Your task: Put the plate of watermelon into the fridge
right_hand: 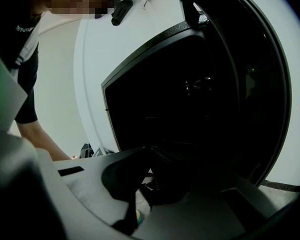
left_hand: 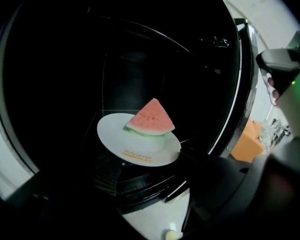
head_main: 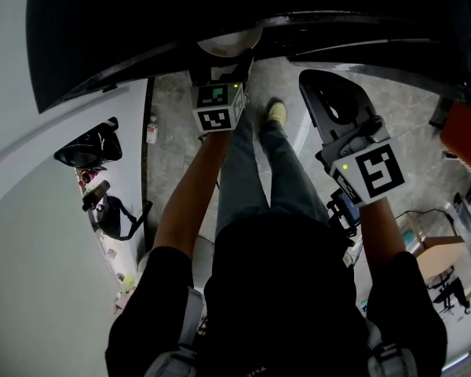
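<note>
My left gripper [head_main: 220, 93]: jaws apart, nothing between them. Plate [left_hand: 135, 151] with watermelon [left_hand: 151, 119] lies level inside the fridge [left_hand: 165, 59], just ahead. My right gripper [right_hand: 145, 184]: jaws closed together, empty, facing the open door [right_hand: 155, 99].

The head view is taken from above, facing steeply down. The left gripper view is aimed closely into the fridge [left_hand: 140, 59], the right gripper view upward at its door [right_hand: 165, 94] from close by. The fridge is shared by all three.
</note>
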Demonstrator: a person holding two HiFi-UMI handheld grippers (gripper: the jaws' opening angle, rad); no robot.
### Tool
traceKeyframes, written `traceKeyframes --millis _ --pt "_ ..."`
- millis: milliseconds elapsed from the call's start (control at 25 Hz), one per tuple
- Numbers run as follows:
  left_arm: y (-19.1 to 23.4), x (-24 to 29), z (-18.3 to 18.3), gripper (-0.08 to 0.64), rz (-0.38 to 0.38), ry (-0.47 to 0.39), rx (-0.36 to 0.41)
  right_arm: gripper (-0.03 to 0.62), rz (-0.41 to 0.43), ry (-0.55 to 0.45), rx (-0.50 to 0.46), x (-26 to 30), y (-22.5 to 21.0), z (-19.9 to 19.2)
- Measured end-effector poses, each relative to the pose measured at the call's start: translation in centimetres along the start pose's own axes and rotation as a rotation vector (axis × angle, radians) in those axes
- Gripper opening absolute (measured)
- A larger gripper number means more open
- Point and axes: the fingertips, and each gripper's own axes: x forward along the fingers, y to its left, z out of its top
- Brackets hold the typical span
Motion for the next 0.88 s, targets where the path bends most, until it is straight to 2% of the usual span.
traceKeyframes --millis 200,360,480,680,880 --pt "1.0 -0.6 -0.4 0.374 0.085 0.037 -0.015 0.009 0.000 -0.002 0.003 0.1 0.1 -0.1" --pt "1.3 -0.3 -2.1 0.388 0.088 0.118 -0.097 0.009 -0.001 -0.001 -0.005 0.1 0.3 0.0" --pt "1.6 -0.1 -2.4 0.400 0.104 0.138 -0.107 0.009 0.000 -0.005 -0.006 0.1 0.3 0.0" --pt "2.2 -0.8 -2.2 0.412 0.144 0.136 -0.063 0.009 -0.002 -0.004 -0.001 -0.1 0.4 -0.2" --pt "1.6 -1.9 -1.7 0.410 0.120 0.057 0.028 0.009 0.007 -0.012 -0.006 -0.1 0.7 0.0"
